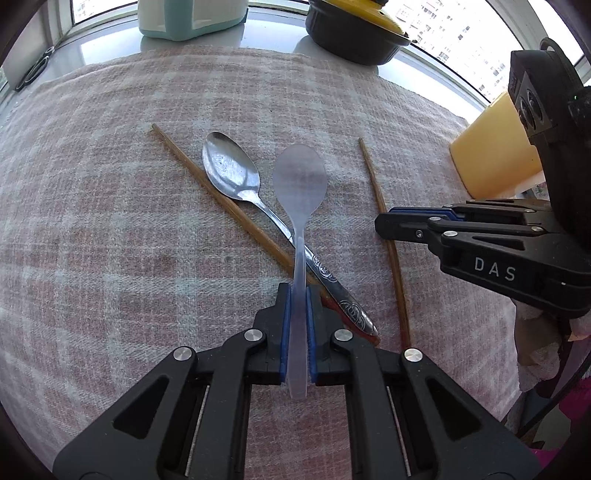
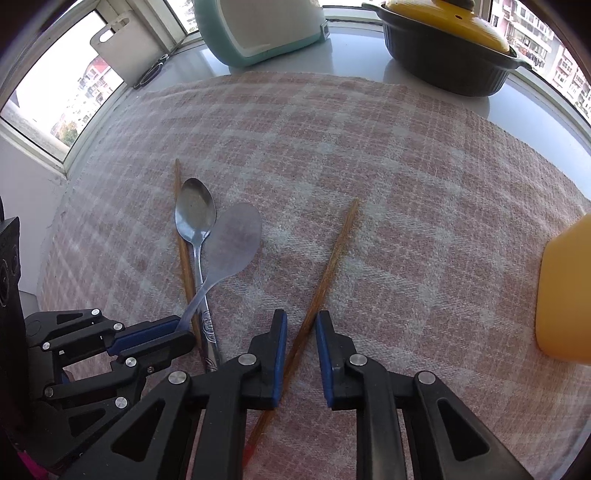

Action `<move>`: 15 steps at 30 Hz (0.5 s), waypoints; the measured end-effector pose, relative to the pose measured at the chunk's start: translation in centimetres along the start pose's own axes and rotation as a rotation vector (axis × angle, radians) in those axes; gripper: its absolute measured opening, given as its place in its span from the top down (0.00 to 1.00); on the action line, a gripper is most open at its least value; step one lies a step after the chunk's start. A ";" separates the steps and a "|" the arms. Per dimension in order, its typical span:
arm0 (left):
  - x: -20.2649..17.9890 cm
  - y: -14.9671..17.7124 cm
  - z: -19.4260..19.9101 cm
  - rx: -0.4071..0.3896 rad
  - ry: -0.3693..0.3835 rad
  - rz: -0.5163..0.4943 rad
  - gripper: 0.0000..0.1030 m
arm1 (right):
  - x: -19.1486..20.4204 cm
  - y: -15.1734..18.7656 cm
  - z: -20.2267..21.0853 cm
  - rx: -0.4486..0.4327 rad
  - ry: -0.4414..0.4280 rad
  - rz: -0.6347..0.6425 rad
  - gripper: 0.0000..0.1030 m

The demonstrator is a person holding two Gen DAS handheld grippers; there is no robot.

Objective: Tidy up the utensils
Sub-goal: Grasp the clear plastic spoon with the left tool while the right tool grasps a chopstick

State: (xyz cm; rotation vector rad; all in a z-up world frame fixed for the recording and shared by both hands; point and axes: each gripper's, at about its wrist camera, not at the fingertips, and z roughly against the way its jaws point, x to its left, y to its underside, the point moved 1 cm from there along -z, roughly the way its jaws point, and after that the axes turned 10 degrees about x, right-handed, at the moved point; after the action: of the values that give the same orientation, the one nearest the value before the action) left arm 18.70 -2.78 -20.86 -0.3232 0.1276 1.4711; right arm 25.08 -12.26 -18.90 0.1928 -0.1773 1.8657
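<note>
My left gripper [image 1: 298, 295] is shut on the handle of a clear plastic spoon [image 1: 300, 181], whose bowl points away over the checked cloth [image 1: 110, 221]. Under it lie a metal spoon [image 1: 232, 168] and a wooden chopstick [image 1: 207, 184], crossing each other. A second chopstick [image 1: 384, 229] lies apart to the right. In the right wrist view my right gripper [image 2: 301, 325] is open, its fingers on either side of that second chopstick [image 2: 328, 266] just above the cloth. The plastic spoon [image 2: 232, 240], metal spoon [image 2: 195, 212] and left gripper [image 2: 162, 334] show at the left.
A yellow container [image 1: 495, 155] stands at the right edge of the cloth. A dark pot with a yellow lid [image 2: 447, 48] and a teal-and-white appliance [image 2: 258, 29] stand at the back by the window. A white cutting board [image 2: 125, 51] leans at the back left.
</note>
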 end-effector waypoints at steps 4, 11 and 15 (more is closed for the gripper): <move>0.5 1.0 0.6 -0.029 0.006 0.035 0.95 | -0.8 0.3 0.1 -0.001 -0.029 -0.013 0.93; 1.2 2.2 1.1 -0.048 0.036 0.073 0.95 | -1.4 1.0 0.6 -0.020 -0.059 -0.024 0.96; 1.1 2.1 1.4 -0.058 0.054 0.086 0.95 | -1.7 1.4 1.0 -0.036 -0.073 -0.036 0.96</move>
State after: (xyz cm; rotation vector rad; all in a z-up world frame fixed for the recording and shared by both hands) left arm 16.59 -1.21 -20.17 -0.4091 0.1444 1.5536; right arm 24.33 -14.50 -18.32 0.2382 -0.2556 1.8197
